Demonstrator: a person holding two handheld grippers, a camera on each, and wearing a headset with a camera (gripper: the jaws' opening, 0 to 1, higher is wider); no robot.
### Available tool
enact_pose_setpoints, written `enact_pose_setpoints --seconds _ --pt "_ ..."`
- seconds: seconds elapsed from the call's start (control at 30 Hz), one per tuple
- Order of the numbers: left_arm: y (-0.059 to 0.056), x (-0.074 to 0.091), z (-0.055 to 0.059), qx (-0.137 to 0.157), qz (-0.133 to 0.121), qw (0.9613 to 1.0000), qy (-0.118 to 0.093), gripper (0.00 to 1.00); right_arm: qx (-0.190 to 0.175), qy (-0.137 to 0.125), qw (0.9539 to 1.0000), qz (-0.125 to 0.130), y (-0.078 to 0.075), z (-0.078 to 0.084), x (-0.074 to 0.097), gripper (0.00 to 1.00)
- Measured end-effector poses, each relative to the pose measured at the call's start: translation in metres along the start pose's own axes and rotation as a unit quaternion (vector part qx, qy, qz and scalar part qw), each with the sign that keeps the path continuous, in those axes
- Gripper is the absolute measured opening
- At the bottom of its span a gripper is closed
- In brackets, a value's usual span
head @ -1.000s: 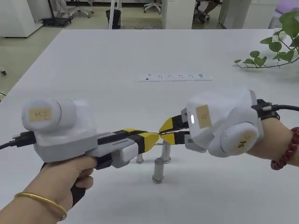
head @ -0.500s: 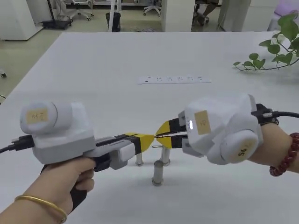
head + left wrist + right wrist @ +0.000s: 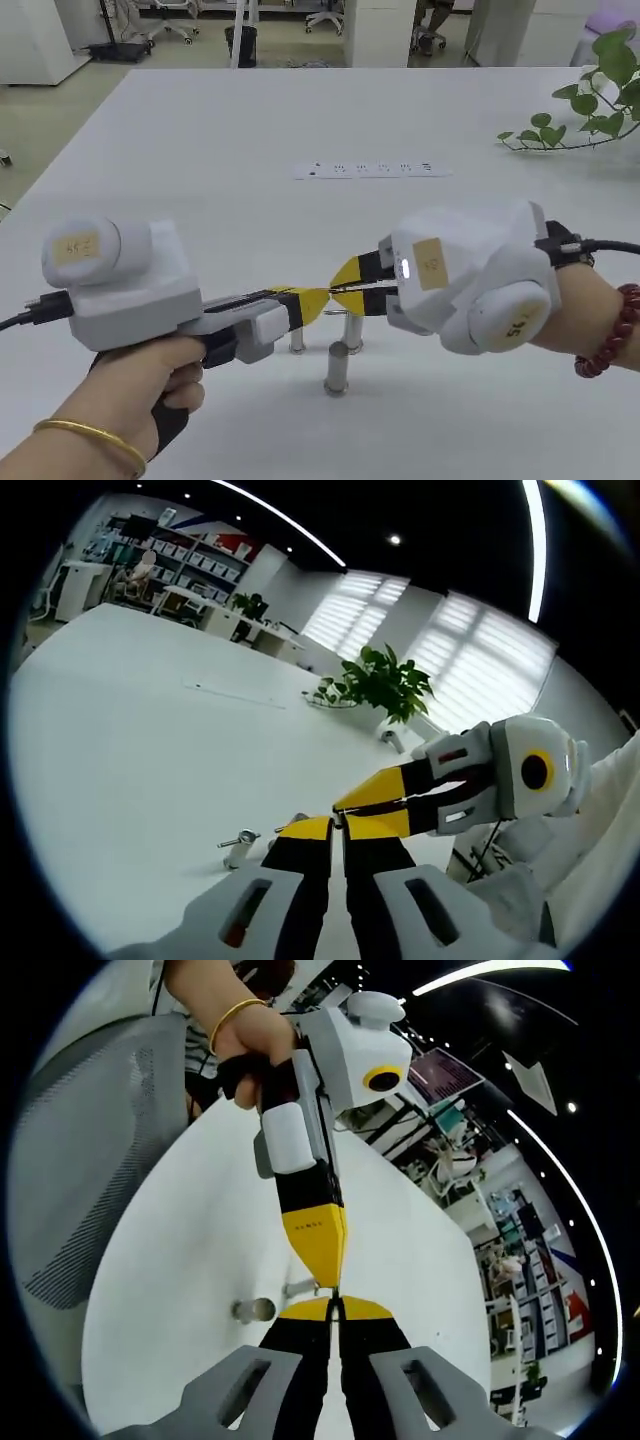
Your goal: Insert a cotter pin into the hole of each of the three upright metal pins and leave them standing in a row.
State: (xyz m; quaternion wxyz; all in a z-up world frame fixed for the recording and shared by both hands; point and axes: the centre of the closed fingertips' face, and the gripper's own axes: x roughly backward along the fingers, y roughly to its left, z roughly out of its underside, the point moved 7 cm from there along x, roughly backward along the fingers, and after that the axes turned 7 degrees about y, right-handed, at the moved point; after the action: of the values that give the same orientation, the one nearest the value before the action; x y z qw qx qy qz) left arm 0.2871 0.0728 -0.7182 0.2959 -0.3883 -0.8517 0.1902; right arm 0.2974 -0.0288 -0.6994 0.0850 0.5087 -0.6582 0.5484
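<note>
A white-bodied left gripper [image 3: 322,299] with black, yellow-tipped jaws is held nearest, in a left hand [image 3: 130,395] ringed by a thin gold bangle [image 3: 90,435]. In the left gripper view [image 3: 337,825] its jaws are seen drawn together to a thin slit. The matching right gripper [image 3: 342,288] is held opposite in a right hand [image 3: 572,312], and its jaws are likewise closed, tips touching. The two pairs of yellow tips are brought point to point above the white table [image 3: 200,180], as is also seen in the right gripper view [image 3: 335,1307]. Whether a cotter pin is pinched between them cannot be told.

Three short upright cylinders of grey metal are stood on the table below the tips. The nearest metal pin [image 3: 337,370] is set forward, clear of the jaws. The left rear pin [image 3: 297,341] and the right rear pin [image 3: 353,335] are placed just behind it, partly covered by the jaws. In the left gripper view one pin [image 3: 238,844] is seen with a thin metal crosspiece through its top.

Farther back a flat white power strip [image 3: 370,168] is laid on the table. A leafy green plant [image 3: 585,100] is seen at the far right edge.
</note>
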Motion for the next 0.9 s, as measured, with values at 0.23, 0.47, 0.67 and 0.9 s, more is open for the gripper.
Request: enact_pose_setpoints --seconds 0.23,0.47,0.67,0.9 --pt "0.0007 -0.0012 0.0003 -0.003 0.000 1.0000 0.004 0.01 -0.003 -0.001 1.0000 -0.001 0.0021 -0.0006 -0.0007 0.02" --pt "0.0022 -0.0009 0.0009 -0.034 -0.005 0.9994 0.002 0.00 -0.022 -0.002 0.9997 -0.011 0.0029 0.0003 -0.0034 0.03" --pt "0.0023 -0.0001 0.0002 -0.068 -0.005 0.9976 0.000 0.00 -0.096 -0.026 0.9940 -0.046 0.0031 0.0046 -0.0041 0.08" --pt "0.0066 0.0029 0.0019 -0.107 -0.011 0.9941 0.011 0.00 -0.194 -0.061 0.9759 -0.077 0.0024 0.0079 -0.0013 0.11"
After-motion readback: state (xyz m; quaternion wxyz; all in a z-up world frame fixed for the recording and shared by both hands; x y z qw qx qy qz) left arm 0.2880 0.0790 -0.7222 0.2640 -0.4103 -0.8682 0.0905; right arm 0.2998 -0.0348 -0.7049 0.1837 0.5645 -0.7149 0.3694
